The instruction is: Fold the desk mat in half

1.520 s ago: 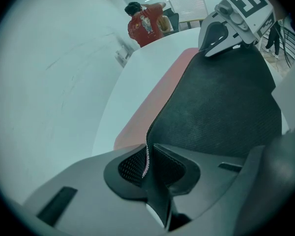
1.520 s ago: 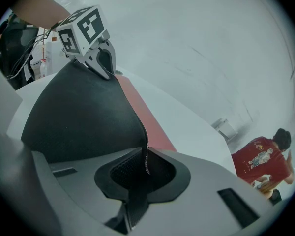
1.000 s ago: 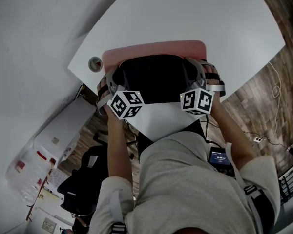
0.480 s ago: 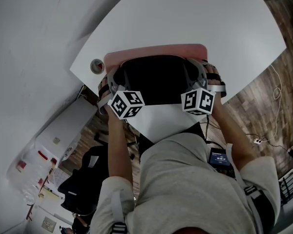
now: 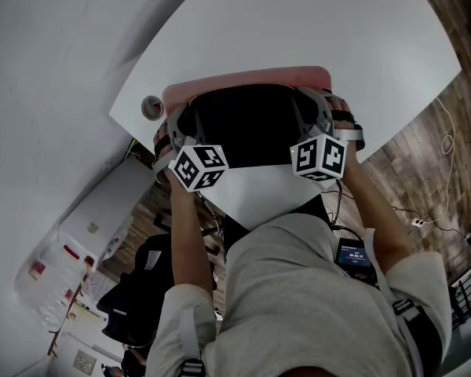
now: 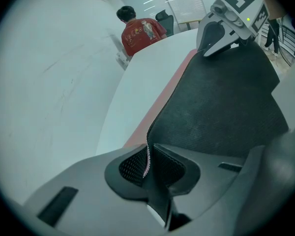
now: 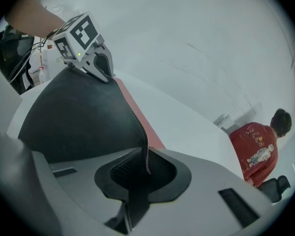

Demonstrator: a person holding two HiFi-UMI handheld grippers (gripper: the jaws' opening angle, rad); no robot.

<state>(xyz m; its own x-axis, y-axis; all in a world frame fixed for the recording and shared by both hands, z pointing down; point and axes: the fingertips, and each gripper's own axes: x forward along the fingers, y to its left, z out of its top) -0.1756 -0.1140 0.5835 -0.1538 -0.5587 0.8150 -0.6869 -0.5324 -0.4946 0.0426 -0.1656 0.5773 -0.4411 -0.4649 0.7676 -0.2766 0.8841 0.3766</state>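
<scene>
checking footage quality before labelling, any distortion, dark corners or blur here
Head view: sharp, evenly lit, fisheye bows the table edges. Left gripper view: black vignette in the corners, desk mat texture crisp. Right gripper view: same vignette, pale wall nearly featureless; no glare or motion blur.

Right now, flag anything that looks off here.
Nothing stands out. The mat has its near edge raised, black underside showing, pinched by the left gripper and right gripper; its pink far edge lies flat on the table.
</scene>
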